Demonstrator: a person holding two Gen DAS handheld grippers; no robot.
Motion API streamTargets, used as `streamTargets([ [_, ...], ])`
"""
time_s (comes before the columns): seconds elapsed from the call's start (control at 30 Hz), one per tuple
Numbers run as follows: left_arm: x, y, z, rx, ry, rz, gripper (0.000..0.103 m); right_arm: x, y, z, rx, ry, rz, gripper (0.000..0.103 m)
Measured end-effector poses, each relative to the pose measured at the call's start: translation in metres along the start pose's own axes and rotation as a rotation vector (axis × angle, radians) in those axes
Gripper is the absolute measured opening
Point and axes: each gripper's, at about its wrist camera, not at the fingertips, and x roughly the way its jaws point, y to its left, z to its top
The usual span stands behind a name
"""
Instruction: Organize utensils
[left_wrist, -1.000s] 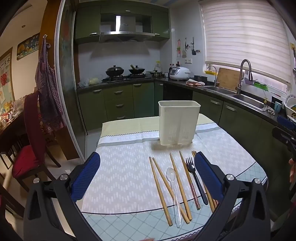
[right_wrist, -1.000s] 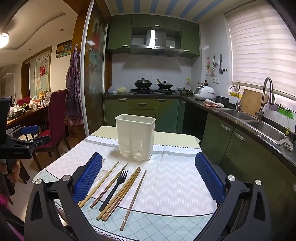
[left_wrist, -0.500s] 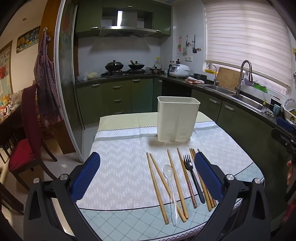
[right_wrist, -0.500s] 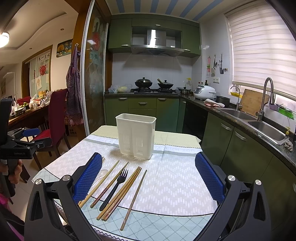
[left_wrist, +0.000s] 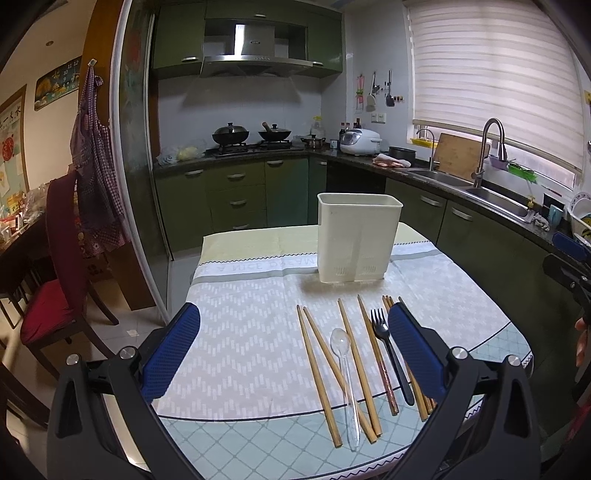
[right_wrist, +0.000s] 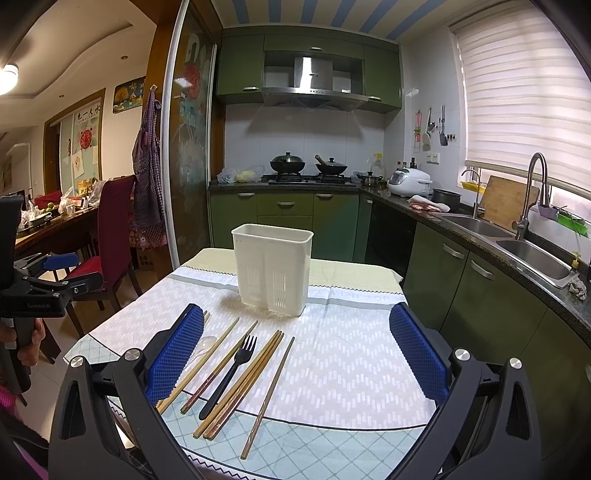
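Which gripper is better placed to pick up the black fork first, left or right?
Probably left. The black fork lies just inside the open left gripper, near its right-hand finger. The right gripper, also open, has it nearer its left-hand finger, so either could reach.

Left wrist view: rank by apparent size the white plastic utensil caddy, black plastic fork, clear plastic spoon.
1. White plastic utensil caddy, clearly largest.
2-3. Black plastic fork and clear plastic spoon: similar apparent length; the spoon reaches nearer the camera, so no firm ranking.
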Motion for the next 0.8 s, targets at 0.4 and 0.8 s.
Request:
streamTargets([
  [0.4,0.003,0.002,-0.001,-0.003,0.008,0.005,0.097,0.011,0.004,-0.010,-0.002,0.008,0.002,0.099],
  [0.8,0.003,0.002,-0.003,-0.002,0.012,0.003,0.097,0.014,0.004,-0.011,-0.001,0.011,0.002,0.099],
])
